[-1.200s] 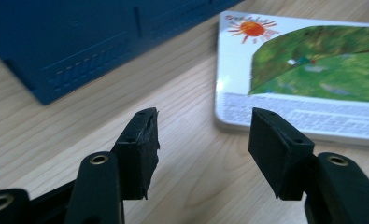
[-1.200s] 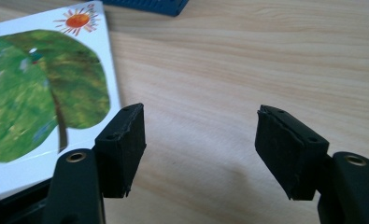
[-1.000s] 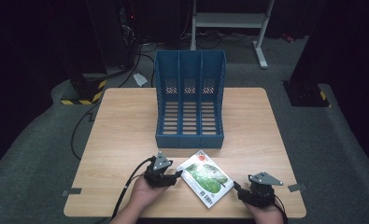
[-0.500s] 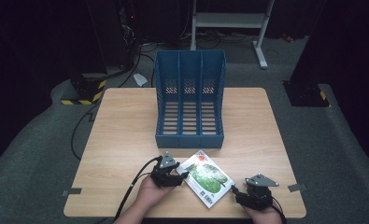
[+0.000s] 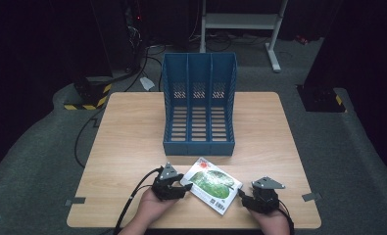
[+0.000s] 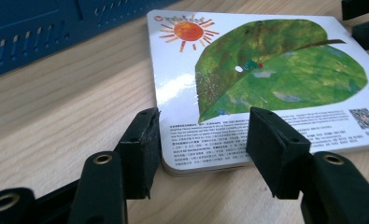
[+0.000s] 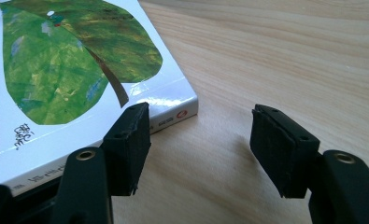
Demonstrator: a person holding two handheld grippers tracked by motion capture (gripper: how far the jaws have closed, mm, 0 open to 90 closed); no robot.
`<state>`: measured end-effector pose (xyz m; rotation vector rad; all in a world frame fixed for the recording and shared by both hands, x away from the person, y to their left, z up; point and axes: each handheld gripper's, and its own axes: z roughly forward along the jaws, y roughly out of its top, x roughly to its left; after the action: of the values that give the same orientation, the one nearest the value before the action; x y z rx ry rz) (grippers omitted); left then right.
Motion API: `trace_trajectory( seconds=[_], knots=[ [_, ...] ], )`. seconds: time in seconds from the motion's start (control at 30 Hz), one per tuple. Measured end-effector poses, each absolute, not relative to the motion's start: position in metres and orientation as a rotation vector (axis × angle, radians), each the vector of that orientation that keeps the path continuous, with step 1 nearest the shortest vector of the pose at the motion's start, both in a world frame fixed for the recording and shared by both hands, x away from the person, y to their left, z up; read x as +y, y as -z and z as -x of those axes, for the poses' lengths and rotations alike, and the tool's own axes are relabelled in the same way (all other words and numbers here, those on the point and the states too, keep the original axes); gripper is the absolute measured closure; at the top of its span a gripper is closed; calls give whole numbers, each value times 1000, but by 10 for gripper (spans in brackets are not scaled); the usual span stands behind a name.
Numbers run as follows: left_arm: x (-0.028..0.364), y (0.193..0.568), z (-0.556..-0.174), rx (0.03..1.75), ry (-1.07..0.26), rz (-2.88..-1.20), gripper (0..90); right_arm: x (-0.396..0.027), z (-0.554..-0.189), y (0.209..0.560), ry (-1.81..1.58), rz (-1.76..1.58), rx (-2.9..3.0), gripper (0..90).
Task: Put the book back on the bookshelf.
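Dim lab, wooden table (image 5: 132, 142), floor cables (image 5: 147, 54), hazard-striped base (image 5: 85, 100)

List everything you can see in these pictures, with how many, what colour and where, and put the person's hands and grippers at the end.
Thin picture book with a green leaf and orange sun on its white cover: one, lying flat near the table's near edge, between the two grippers.
Blue plastic file rack with three slots: one, mid-table, beyond the book.
Light wooden table: one, on grey carpet.
White metal stand: one, on the floor behind the table.
Black-and-yellow striped base: one, floor at far left.
Left gripper: one, black, jaws open and just closing, straddling the book's corner, lying on the table.
Right gripper: one, black, jaws open and just closing, at the book's opposite corner.
Hands: two, at the near edge.
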<state>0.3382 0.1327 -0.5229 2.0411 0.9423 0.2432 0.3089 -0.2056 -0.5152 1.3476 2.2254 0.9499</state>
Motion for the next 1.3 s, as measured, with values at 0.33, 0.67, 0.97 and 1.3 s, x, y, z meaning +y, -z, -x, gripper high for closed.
trace_trajectory(
  seconds=[0.33, 0.67, 0.97, 1.3],
  knots=[
    [153, 523, -324, 980, -231, -2025, 471, -182, -324, 513, -927, -1313, 2252, 400],
    [166, 522, -308, 990, -257, -2049, 499, -161, -336, 511, -910, -1272, 2259, 429],
    [173, 521, -295, 991, -250, -2065, 503, -148, -343, 511, -905, -1261, 2257, 477],
    [197, 519, -294, 1051, -208, -2037, 488, -123, -345, 512, -919, -1213, 2266, 519]
  ],
)
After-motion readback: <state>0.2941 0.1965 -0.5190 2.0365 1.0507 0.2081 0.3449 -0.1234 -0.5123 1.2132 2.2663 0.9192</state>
